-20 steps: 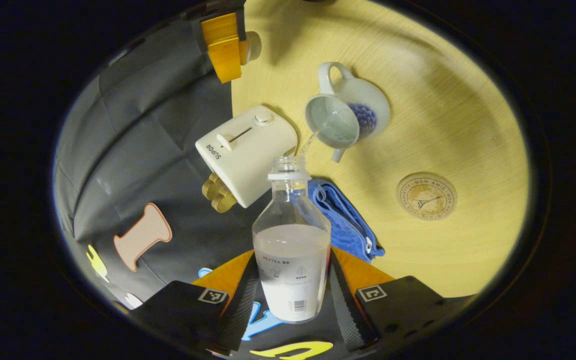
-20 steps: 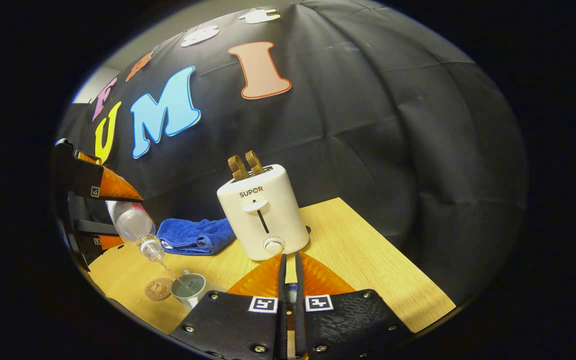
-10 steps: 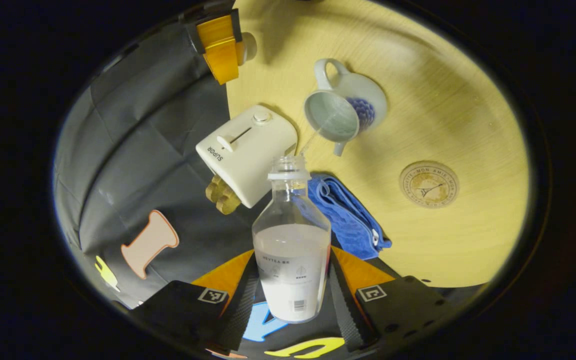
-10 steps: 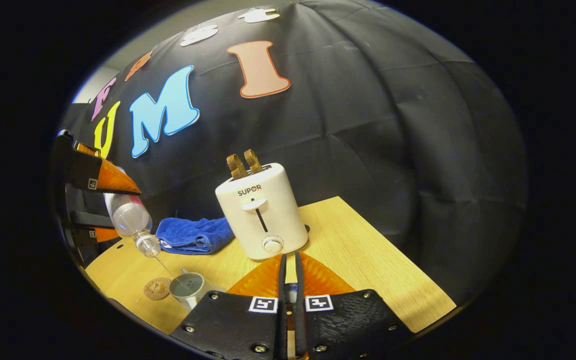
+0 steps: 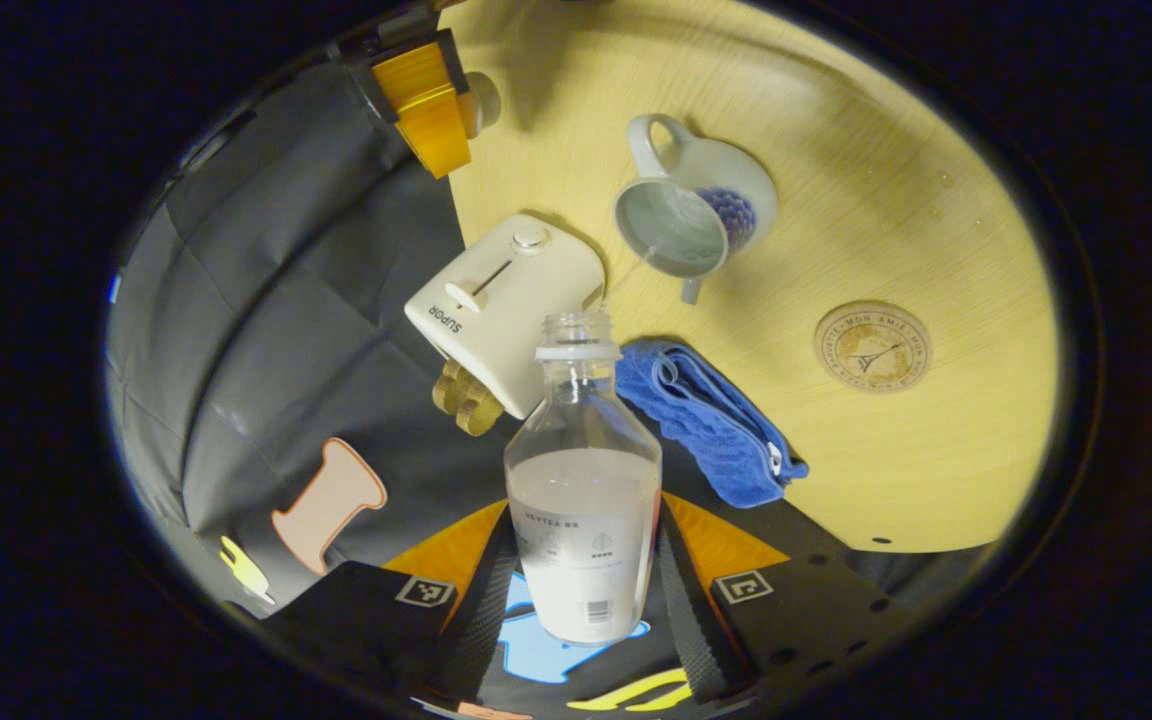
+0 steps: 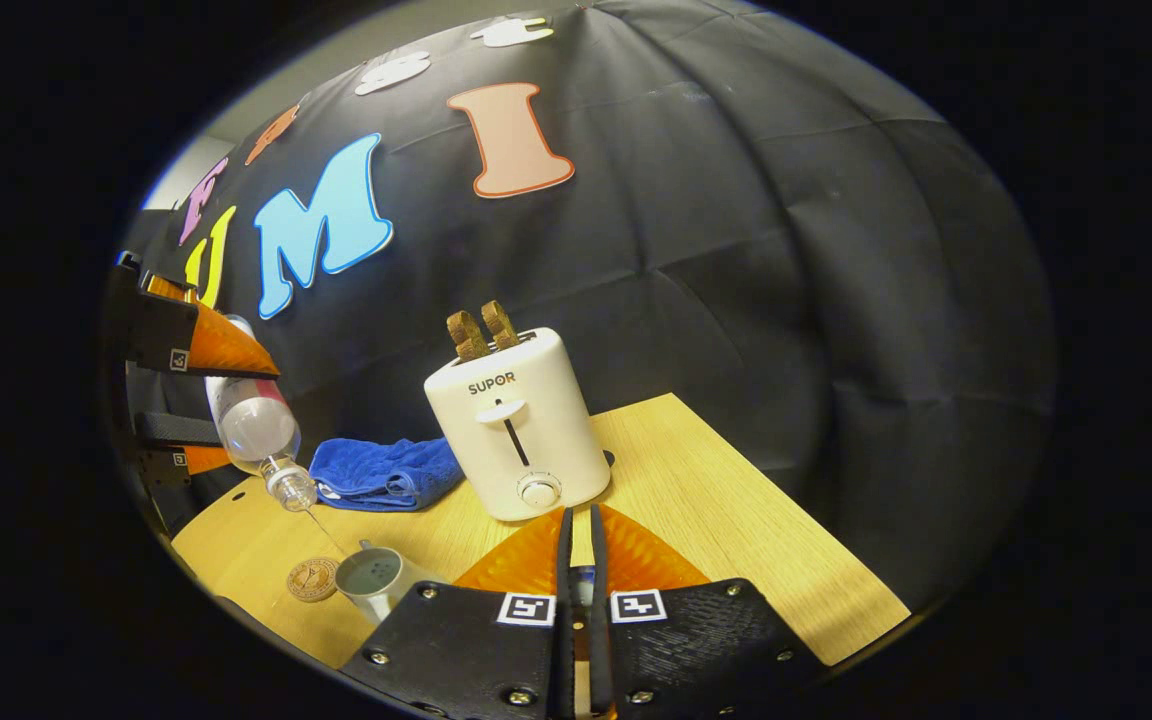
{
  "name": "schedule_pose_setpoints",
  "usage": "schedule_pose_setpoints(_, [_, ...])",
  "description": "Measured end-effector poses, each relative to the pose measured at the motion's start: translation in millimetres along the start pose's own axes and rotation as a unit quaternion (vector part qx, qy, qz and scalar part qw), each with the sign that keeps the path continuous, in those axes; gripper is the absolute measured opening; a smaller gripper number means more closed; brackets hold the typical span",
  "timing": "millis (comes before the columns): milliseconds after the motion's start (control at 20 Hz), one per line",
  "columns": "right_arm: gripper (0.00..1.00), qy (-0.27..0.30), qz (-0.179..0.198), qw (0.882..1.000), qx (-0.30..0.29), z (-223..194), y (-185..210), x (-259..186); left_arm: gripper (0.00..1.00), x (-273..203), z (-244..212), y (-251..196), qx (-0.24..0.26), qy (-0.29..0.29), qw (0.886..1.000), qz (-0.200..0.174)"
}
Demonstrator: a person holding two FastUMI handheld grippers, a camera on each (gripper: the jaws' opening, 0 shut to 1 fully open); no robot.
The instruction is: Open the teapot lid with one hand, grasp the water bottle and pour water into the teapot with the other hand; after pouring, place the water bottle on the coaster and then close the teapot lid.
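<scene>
Pouring stage. The left gripper point(image 5: 584, 590) clamps both fingers on the lower body of the clear plastic water bottle with a white label point(image 5: 583, 500), which is tilted mouth-down above the white ceramic teapot with a blue pattern point(image 5: 693, 215); in the right gripper view the bottle point(image 6: 254, 425) hangs over the open teapot point(image 6: 376, 578) with a thin stream between them. The teapot stands lidless on the pale wooden table point(image 5: 896, 210), its opening showing water. The right gripper point(image 6: 576, 600) has its fingers drawn nearly together on something small, probably the teapot lid; the grasp itself cannot be told, though a rounded pale piece shows at that gripper point(image 5: 436, 100) in the left gripper view. The round cork coaster point(image 5: 873, 346) lies bare, near the teapot. A white toaster holding two brown slices point(image 6: 516, 425) and a folded blue cloth point(image 5: 711, 415) sit close by. Risk, as a judgement: the stream is thin and enters near the rim, so a slight wobble or righting the bottle too slowly could spill water on the table or towards the toaster.
</scene>
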State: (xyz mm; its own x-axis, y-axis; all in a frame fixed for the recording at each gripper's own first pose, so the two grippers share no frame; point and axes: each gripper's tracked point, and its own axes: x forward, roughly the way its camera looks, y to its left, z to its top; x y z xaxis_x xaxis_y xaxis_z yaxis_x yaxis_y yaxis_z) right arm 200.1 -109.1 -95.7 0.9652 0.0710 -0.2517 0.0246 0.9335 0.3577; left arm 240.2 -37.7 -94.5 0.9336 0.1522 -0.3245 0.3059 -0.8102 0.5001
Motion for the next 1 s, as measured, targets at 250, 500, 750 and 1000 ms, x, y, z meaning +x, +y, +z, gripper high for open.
schedule_pose_setpoints(250, [0.06, -0.002, 0.000, 1.000, 0.003, 2, 0, 0, 0.86, 3, 0, -9, -0.053, -0.008, 0.999, -0.010])
schedule_pose_setpoints(500, [0.06, -0.001, 0.001, 1.000, 0.005, 3, 2, 0, 0.87, 2, -5, -34, -0.193, -0.025, 0.981, -0.018])
schedule_pose_setpoints(750, [0.06, 0.002, 0.003, 1.000, -0.001, 0, 2, 1, 0.87, 1, 1, -73, -0.417, -0.051, 0.907, -0.033])
schedule_pose_setpoints(1000, [0.06, 0.001, 0.006, 1.000, -0.010, 0, 4, 0, 0.86, 11, 22, -112, -0.638, -0.071, 0.766, -0.032])
